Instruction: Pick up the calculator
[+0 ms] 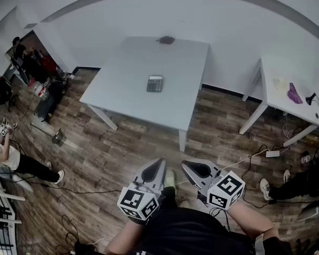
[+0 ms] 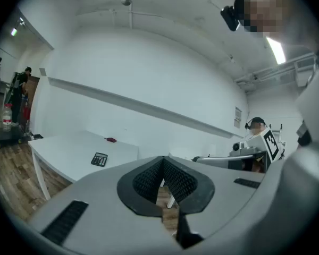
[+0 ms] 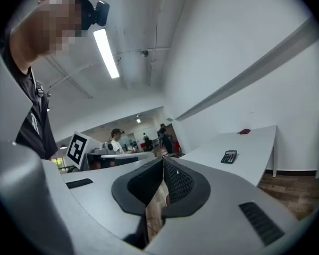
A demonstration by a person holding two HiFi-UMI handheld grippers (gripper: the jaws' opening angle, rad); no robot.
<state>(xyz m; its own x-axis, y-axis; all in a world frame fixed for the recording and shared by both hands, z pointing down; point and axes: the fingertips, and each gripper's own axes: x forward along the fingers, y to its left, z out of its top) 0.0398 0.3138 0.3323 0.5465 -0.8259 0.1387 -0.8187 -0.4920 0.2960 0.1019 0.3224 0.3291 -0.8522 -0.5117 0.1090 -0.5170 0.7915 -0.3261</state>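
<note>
still the approach: my left tool (image 1: 159, 164) and right tool (image 1: 186, 165) are closed, empty, well apart from the calculator (image 1: 154, 83) on the bench (image 1: 118, 85); next i'd need to close in and open one.

No word, brand or number can be read anywhere. Black-and-white square markers are carried on the cubes of the left gripper (image 1: 159, 165) and the right gripper (image 1: 187, 167), but only coded patterns are shown, no letters. A small notice (image 2: 237, 117) is seen fixed to the white wall (image 2: 149, 78), its print too small to be made out. A pale print on the dark shirt (image 3: 34, 122) is blurred beyond reading. No figures can be made out on the calculator (image 1: 155, 83).
</note>
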